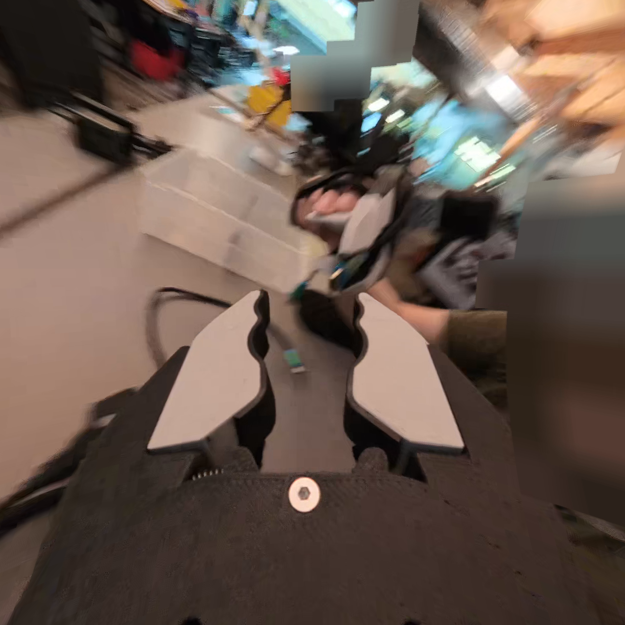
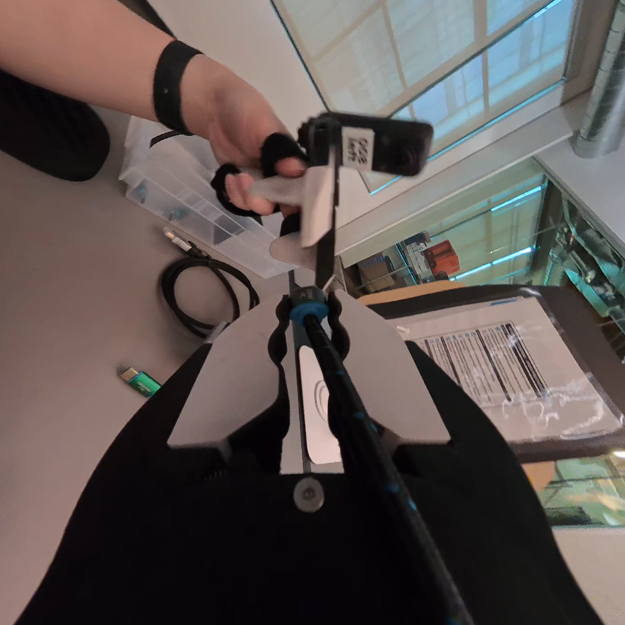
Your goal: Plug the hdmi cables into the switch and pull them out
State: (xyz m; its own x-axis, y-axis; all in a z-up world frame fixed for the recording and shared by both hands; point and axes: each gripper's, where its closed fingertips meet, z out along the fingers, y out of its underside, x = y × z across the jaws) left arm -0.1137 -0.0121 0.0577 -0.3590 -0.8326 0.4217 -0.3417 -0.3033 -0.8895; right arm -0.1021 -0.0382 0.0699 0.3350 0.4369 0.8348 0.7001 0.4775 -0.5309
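Note:
My right gripper [image 2: 309, 301] is shut on a black HDMI plug with a blue collar [image 2: 307, 309]. Its black cable [image 2: 355, 406] runs back between the fingers toward the camera. My left gripper [image 1: 311, 304] is open and empty, held above the table. A loose green HDMI plug [image 1: 294, 360] lies on the table below its gap. This plug also shows in the right wrist view [image 2: 140, 382]. The left wrist view is blurred. In it the right gripper [image 1: 333, 270] is just ahead. A black box with cables [image 1: 101, 135], possibly the switch, sits far left.
A clear plastic organiser box [image 2: 203, 209] lies on the grey table [image 2: 67, 304], with a coiled black cable [image 2: 206, 297] beside it. A bagged printed sheet on a dark tray [image 2: 507, 372] is at the right. A hand holds the left gripper [image 2: 321, 236].

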